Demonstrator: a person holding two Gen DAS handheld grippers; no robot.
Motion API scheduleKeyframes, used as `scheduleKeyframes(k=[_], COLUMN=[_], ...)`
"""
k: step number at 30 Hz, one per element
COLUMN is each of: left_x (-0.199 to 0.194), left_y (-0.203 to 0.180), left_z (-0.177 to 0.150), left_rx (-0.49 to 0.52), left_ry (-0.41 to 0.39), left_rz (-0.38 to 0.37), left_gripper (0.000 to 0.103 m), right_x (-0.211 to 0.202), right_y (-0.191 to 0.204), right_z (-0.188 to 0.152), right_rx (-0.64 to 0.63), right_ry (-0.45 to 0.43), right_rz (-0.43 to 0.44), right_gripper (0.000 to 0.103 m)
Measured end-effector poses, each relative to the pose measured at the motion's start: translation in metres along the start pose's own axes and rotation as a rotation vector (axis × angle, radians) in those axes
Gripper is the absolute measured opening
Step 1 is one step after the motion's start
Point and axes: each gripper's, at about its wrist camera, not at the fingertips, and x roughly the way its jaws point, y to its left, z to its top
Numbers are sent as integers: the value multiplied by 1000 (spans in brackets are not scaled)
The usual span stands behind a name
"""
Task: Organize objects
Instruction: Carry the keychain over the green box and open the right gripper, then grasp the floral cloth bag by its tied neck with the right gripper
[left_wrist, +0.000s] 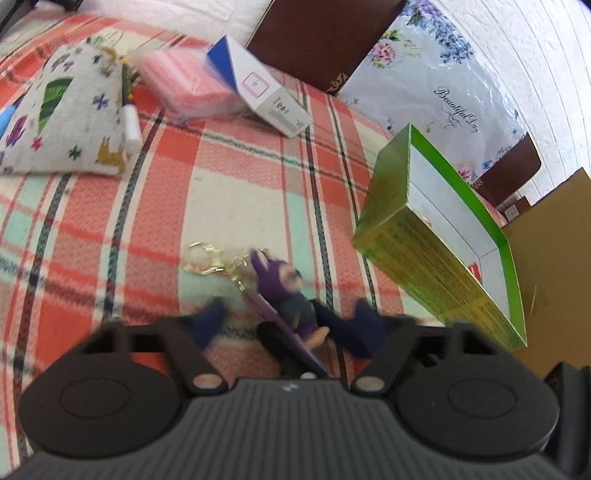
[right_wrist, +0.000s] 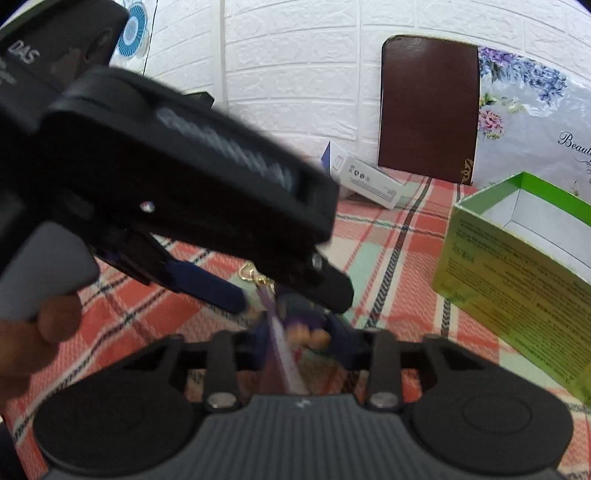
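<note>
A purple toy keychain (left_wrist: 286, 295) with a gold clasp (left_wrist: 201, 256) lies on the plaid blanket (left_wrist: 229, 184). My left gripper (left_wrist: 286, 325) is open, its blue fingertips (left_wrist: 210, 321) on either side of the toy. In the right wrist view the toy (right_wrist: 295, 325) sits between my right gripper's (right_wrist: 303, 339) blue fingertips (right_wrist: 345, 345); they stand close to it, and blur hides whether they press it. The left gripper's body (right_wrist: 166, 184) reaches in from the left above the toy. An open green box (left_wrist: 443, 236) stands to the right, also in the right wrist view (right_wrist: 517, 251).
A patterned fabric pouch (left_wrist: 70, 114), a white marker (left_wrist: 131, 127), a pink packet (left_wrist: 184, 86) and a white-and-blue carton (left_wrist: 258, 86) lie at the blanket's far side. A brown headboard (right_wrist: 428, 107) and a floral pillow (left_wrist: 436, 70) stand behind. A brown cardboard box (left_wrist: 554, 266) is at right.
</note>
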Motion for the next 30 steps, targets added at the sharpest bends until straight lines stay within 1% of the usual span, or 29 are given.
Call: scheduleKeyframes(k=[2, 5, 8, 10, 13, 15, 17, 20, 21, 22, 24, 25, 26, 27, 30], left_x=[-2, -14, -30, -32, -17, 3, 27, 61, 70, 76, 76, 71, 65, 58, 30], left_y=[0, -16, -52, -79, -114, -134, -148, -161, -164, -166, -163, -158, -152, -145, -122], left_z=[1, 8, 21, 32, 50, 59, 65, 67, 67, 65, 61, 58, 55, 53, 43], left_rx=[-18, 25, 120, 191, 269, 308, 338, 344, 344, 353, 375, 380, 385, 388, 386], left_ry=[0, -38, -124, -168, -188, -185, -170, -124, -115, -108, -114, -125, -133, -144, -191], left_rz=[-33, -66, -108, -143, -190, -216, -229, -225, -208, -180, -145, -150, -153, -159, -157], left_gripper=[42, 42, 42, 42, 42, 42, 42, 43, 44, 44, 44, 44, 45, 45, 45], right_x=[-5, -20, -41, -54, -62, -61, -56, -39, -32, -28, -29, -34, -36, -37, -39], right_y=[2, 1, -7, -22, -50, -70, -93, -119, -126, -131, -139, -139, -136, -133, -113], right_z=[-1, 3, 18, 30, 41, 44, 44, 40, 38, 35, 29, 25, 23, 21, 18], right_rx=[10, 10, -13, -10, 2, 29, 72, 105, 118, 140, 200, 216, 218, 217, 200], right_ry=[-23, -99, -212, -282, -341, -351, -341, -290, -268, -248, -253, -264, -272, -279, -296], right_rz=[-15, -50, -127, -181, -271, -329, -364, -432, -461, -480, -467, -462, -464, -453, -409], right_gripper=[17, 17, 17, 17, 17, 17, 17, 19, 27, 38, 39, 39, 39, 42, 42])
